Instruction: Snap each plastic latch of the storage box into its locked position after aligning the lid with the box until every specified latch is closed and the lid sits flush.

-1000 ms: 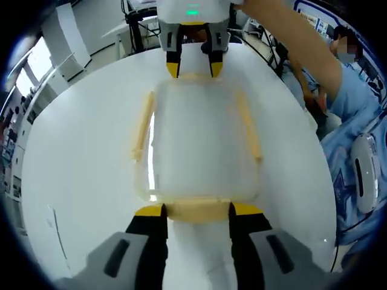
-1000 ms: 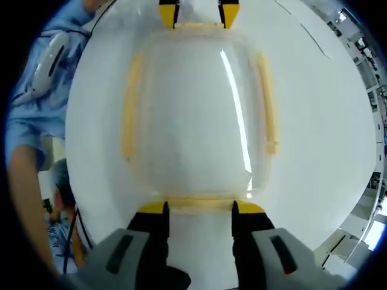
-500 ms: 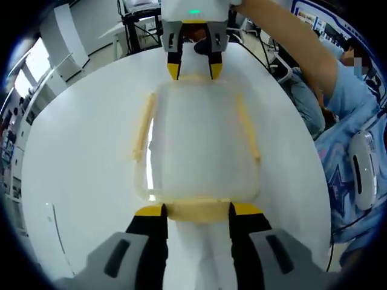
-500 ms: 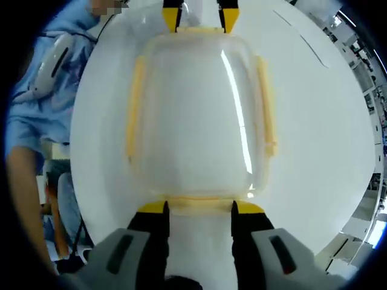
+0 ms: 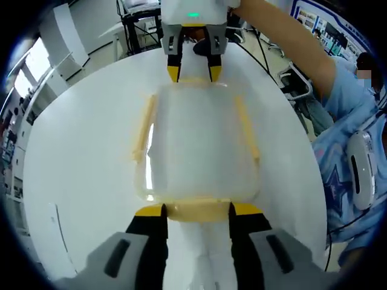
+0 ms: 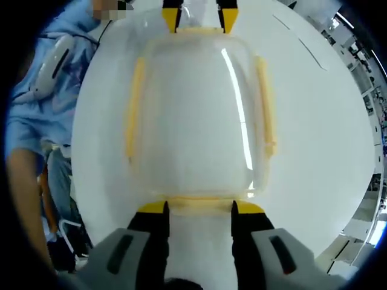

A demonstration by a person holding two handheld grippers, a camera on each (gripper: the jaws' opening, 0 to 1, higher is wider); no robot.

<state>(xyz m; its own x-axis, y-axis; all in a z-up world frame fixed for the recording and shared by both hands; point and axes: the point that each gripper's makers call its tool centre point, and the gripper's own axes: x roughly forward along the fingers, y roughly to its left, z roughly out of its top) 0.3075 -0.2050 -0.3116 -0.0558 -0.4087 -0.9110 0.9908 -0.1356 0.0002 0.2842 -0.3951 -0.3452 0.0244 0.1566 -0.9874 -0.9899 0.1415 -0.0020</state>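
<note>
On the white round table [image 5: 72, 157], a clear storage box [image 5: 196, 142] with yellow latches is lying between both grippers. Left gripper [image 5: 196, 209] is standing with jaws apart, flanking the near end latch [image 5: 196, 210]. Right gripper [image 6: 198, 207] is doing likewise at the opposite end latch [image 6: 199, 204]. A person's blue sleeve [image 5: 347, 121] is showing alongside.
</note>
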